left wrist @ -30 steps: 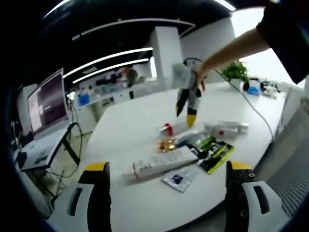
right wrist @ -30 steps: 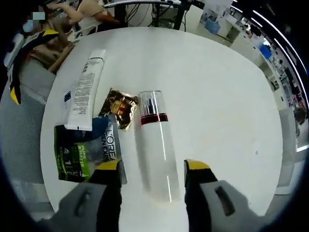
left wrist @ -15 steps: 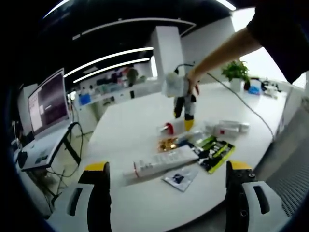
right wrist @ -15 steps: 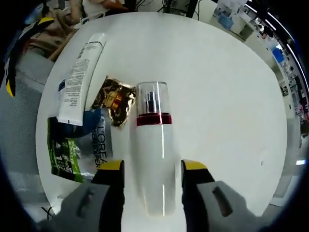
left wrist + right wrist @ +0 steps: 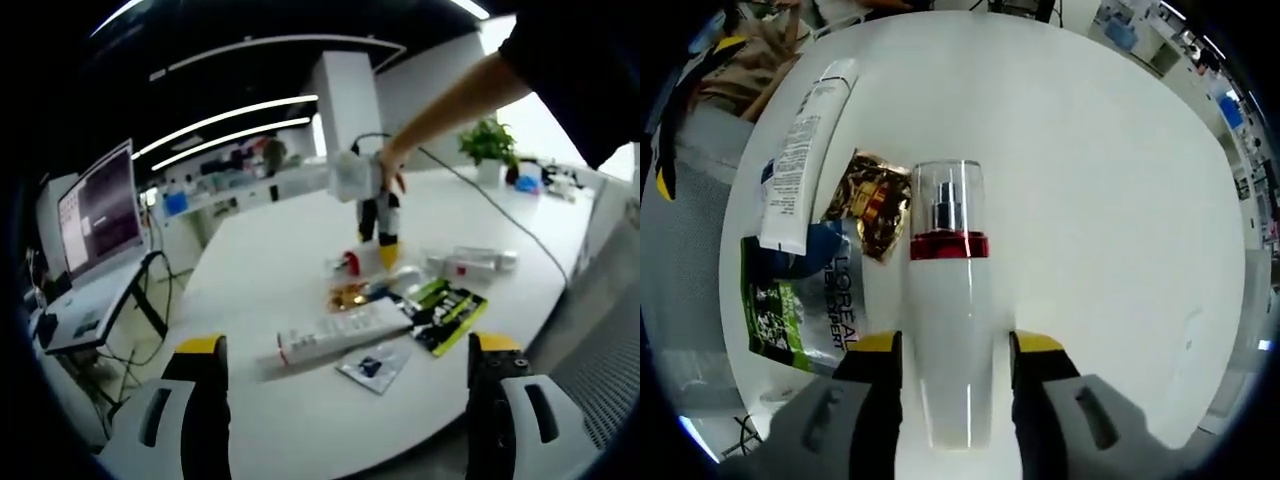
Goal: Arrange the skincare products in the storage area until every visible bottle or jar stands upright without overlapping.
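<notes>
A laptop (image 5: 97, 215) is sitting open on a side desk (image 5: 85, 318) at the far left. A potted plant (image 5: 487, 146) is standing at the far right of the white worktop (image 5: 290, 265), and a thin cable (image 5: 510, 215) is trailing across it.

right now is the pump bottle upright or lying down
Lying down: the pump bottle rests flat on the table, clear cap pointing away.
</notes>
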### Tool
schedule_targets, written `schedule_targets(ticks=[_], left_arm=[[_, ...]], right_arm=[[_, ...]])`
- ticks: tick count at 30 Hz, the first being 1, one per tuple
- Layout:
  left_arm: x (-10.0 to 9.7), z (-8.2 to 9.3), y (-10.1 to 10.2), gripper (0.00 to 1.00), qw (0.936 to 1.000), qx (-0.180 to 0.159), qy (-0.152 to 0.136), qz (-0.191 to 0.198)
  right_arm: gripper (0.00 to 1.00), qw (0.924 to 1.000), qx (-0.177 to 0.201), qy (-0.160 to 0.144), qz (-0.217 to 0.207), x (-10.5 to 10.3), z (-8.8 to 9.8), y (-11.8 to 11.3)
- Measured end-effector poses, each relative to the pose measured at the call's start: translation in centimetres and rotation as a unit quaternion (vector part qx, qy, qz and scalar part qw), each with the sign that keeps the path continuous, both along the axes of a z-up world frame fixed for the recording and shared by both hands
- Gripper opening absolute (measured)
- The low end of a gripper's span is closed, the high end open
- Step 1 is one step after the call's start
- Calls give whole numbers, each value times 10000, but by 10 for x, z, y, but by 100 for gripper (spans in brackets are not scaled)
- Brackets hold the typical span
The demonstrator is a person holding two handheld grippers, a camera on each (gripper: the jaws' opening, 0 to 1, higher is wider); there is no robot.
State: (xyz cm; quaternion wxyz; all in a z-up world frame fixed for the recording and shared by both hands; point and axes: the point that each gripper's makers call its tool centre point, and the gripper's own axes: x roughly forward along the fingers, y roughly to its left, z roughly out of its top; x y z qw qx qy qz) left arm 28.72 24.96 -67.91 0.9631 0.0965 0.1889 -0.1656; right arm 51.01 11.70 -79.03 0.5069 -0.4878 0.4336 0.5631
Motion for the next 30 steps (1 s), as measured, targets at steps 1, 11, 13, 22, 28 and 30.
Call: schedule_targets(ticks=[1,11,13,22,28,30], left_arm=[[0,0,0,97,10000,2,2,-1],[-1,-2,-1,94,10000,32,61,-58],[-1,-2,0,95,10000,17,36,-38],[-3,-7,1,94,9998,87,176,-45],[-4,-9,0,96,9996,105,246,-85],[-1,-4,4,97,9999,142,70,4]], right_arm=[[43,10000,0,-1,-4,0,0,0],[42,9999,-7,-26,134,-4,0,0],[41,10000,-20,-29,59,-4,0,0],[28,9998,-175,-17,27,-4,1,2],[28,9996,-285,-34,21,-2,0,2],[28,9996,-265,-27,-38,-1,0,1]])
